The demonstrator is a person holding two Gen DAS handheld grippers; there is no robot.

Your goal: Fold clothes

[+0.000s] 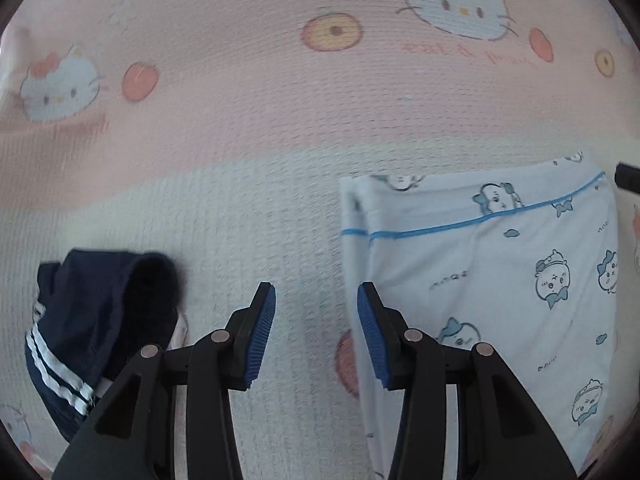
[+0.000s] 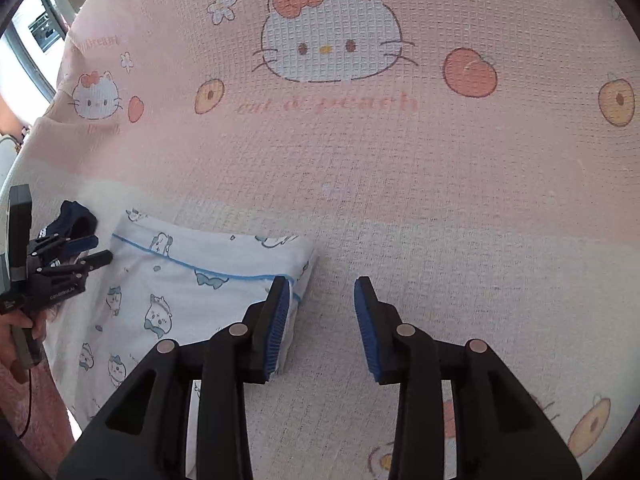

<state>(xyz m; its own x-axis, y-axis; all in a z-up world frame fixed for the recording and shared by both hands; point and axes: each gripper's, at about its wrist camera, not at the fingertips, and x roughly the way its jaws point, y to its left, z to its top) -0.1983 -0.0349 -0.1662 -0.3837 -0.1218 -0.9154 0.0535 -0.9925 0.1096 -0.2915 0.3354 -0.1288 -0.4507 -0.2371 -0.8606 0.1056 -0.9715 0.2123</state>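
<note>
Far left: navy garment [image 1: 100, 320] lies crumpled on the pink cat-print blanket [image 1: 280, 120], not yet folded. My left gripper [image 1: 316, 332]: fingers apart, empty. White printed garment [image 1: 500, 280] lies folded flat, apparently done. My right gripper [image 2: 322, 328]: fingers apart, empty, beside its right edge.

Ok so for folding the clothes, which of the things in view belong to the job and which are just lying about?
Part of the job:
- white cartoon-print garment, already folded flat
- navy garment with white stripes, still bunched up
- left claw and right claw, both open and empty

Just there:
- pink cat-print blanket, the surface underneath
- window at the far edge
</note>
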